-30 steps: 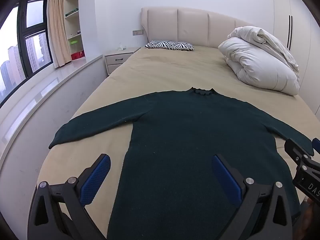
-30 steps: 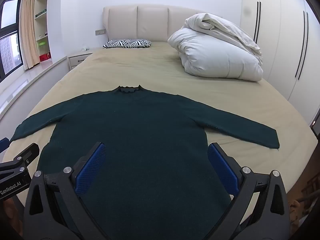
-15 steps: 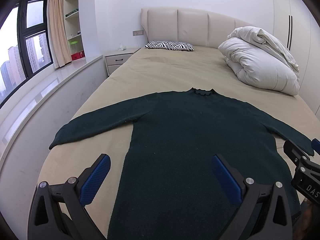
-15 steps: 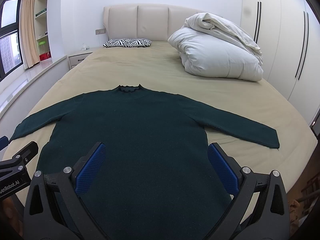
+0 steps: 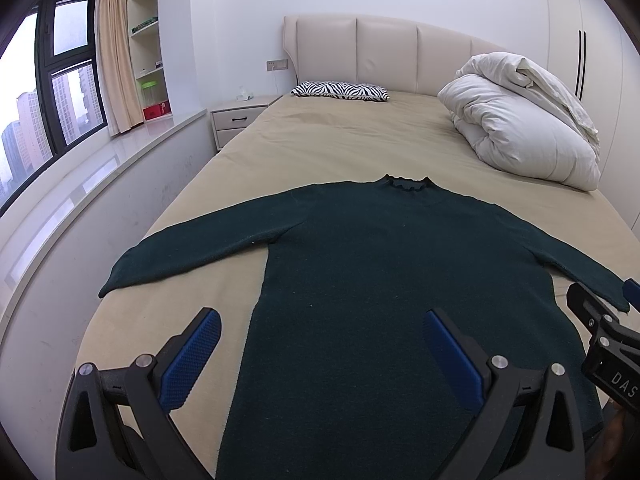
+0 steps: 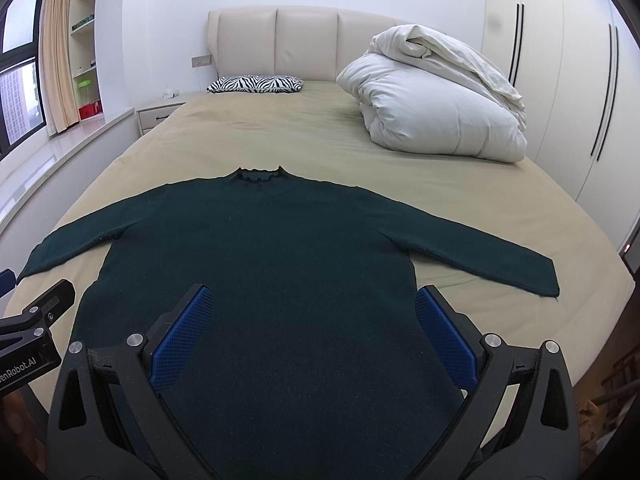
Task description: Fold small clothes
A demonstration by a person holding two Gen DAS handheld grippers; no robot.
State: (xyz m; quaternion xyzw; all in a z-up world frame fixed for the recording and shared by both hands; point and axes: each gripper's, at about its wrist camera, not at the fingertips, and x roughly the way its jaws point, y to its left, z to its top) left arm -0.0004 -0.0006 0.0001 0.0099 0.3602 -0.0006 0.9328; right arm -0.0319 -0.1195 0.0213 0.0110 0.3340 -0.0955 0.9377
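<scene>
the sweater is lying flat on the bed, sleeves spread, collar pointing toward the headboard. the left gripper and right gripper are hovering over its hem, both released, jaws wide, grasping nothing.

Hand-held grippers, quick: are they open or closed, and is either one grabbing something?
Left hand-held gripper: open, holding nothing, above the green sweater.
Right hand-held gripper: open, holding nothing.
</scene>
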